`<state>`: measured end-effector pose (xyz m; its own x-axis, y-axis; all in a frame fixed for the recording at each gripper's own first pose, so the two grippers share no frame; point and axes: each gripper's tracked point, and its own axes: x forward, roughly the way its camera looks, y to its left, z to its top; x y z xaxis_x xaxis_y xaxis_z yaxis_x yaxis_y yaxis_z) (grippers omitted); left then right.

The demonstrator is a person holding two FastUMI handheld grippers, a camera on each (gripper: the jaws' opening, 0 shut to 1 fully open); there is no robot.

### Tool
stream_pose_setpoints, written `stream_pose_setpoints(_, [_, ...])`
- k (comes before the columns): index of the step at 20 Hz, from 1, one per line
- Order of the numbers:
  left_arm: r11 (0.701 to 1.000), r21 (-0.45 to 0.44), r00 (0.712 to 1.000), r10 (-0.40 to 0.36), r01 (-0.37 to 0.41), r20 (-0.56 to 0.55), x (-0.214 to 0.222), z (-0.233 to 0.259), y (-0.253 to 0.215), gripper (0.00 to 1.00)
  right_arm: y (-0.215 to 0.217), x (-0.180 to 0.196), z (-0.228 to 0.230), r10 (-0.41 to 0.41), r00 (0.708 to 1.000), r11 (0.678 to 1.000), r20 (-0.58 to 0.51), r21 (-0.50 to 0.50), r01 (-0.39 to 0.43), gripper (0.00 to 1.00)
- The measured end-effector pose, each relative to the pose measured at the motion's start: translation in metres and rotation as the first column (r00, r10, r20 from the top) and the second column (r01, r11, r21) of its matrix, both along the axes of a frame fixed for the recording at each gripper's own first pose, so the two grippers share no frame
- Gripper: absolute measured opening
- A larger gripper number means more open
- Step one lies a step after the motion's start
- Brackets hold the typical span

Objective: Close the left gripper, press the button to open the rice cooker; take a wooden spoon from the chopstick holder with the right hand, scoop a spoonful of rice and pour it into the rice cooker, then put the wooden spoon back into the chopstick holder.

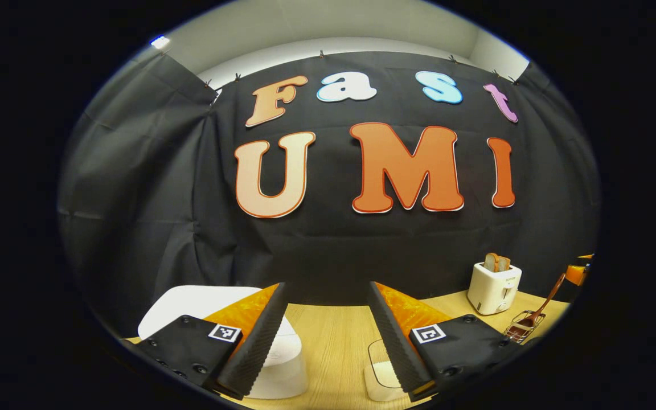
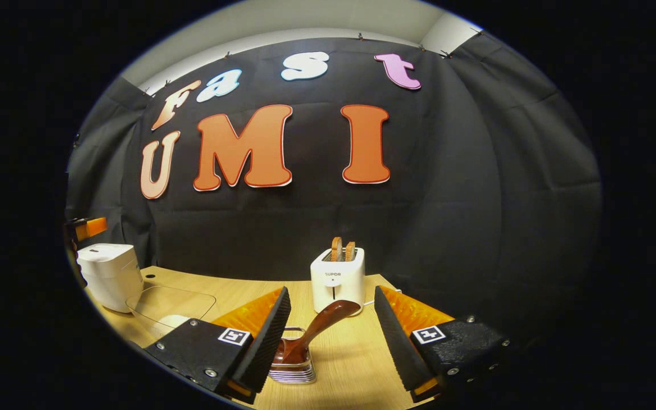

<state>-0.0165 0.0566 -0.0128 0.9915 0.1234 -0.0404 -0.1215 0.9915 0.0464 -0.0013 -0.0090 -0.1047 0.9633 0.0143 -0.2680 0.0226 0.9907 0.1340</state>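
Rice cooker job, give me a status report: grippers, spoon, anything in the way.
Left gripper open, above closed rice cooker. Right gripper open, facing wooden spoon in chopstick holder. Toaster stands behind.

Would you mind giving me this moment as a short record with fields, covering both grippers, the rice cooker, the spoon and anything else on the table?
left gripper: open, holding nothing, above the table near the rice cooker
right gripper: open, holding nothing, facing the chopstick holder
rice cooker: white, lid shut, at the table's left end
wooden spoon: in the chopstick holder, leaning, not gripped
rice container: clear, beside the rice cooker; contents hard to tell
toaster: white, two bread slices standing in it
table: light wood
task progress: nothing started yet
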Motion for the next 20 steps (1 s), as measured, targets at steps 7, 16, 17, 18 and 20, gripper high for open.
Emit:
stream_pose_setpoints(7, [0.995, 0.033, 0.996, 0.089, -0.089, 0.024, -0.002, 0.015, 0.046, 0.54, -0.008, 0.000, 0.012, -0.016, 0.999, 1.000, 0.038, 0.003, 0.016, 0.88])
stream_pose_setpoints(16, [0.972, -0.031, 0.964, 0.227, -0.233, -0.136, 0.005, -0.008, 0.131, 0.04, -0.015, 0.002, 0.004, -0.030, 0.999, 1.000, 0.024, 0.004, 0.030, 0.88])
stream_pose_setpoints(17, [0.969, -0.047, 0.958, 0.233, -0.244, -0.168, 0.007, -0.014, 0.139, 0.04, -0.015, 0.002, 0.003, -0.028, 0.999, 1.000, 0.024, 0.003, 0.027, 0.88])
stream_pose_setpoints(18, [0.966, -0.058, 0.950, 0.236, -0.252, -0.203, 0.007, -0.021, 0.145, 0.04, -0.015, 0.001, 0.002, -0.029, 0.999, 1.000, 0.023, 0.001, 0.029, 0.88])
stream_pose_setpoints(20, [0.959, -0.059, 0.933, 0.254, -0.277, -0.253, 0.007, -0.031, 0.158, 0.04, -0.014, 0.001, 0.000, -0.027, 0.999, 1.000, 0.022, 0.001, 0.027, 0.88])
